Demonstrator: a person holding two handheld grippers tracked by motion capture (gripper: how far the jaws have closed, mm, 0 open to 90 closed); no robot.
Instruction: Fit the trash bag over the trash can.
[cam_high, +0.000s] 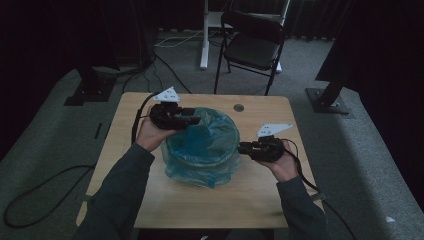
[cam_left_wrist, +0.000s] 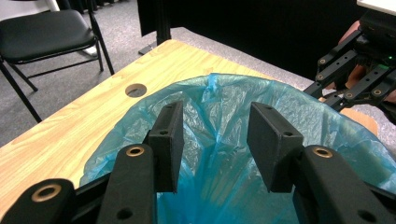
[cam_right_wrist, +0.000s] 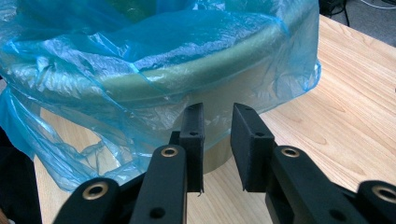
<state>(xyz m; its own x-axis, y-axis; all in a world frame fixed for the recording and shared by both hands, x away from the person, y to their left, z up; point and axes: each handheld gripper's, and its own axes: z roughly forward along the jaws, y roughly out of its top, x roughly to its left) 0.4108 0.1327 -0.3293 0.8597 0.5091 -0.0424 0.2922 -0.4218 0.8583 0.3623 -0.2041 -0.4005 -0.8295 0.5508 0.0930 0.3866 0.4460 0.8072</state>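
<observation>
Table (cam_high: 250, 200) first: the bin (cam_right_wrist: 224, 116) sits mid-top, its blue bag (cam_high: 202, 145) draped over the rim. My left gripper (cam_left_wrist: 215, 144) hovers wide open above the opening, my right gripper (cam_right_wrist: 217, 149) narrowly parted, empty, beside the wall; I should pinch loose film only, then tug gently outward.

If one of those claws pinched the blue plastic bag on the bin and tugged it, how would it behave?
Probably floppy: the blue plastic bag is thin and crinkled, draping loosely over the bin. It looks very light, so it might lift or slide off the rim. Being see-through film, it could stretch or tear under a hard pull.
</observation>
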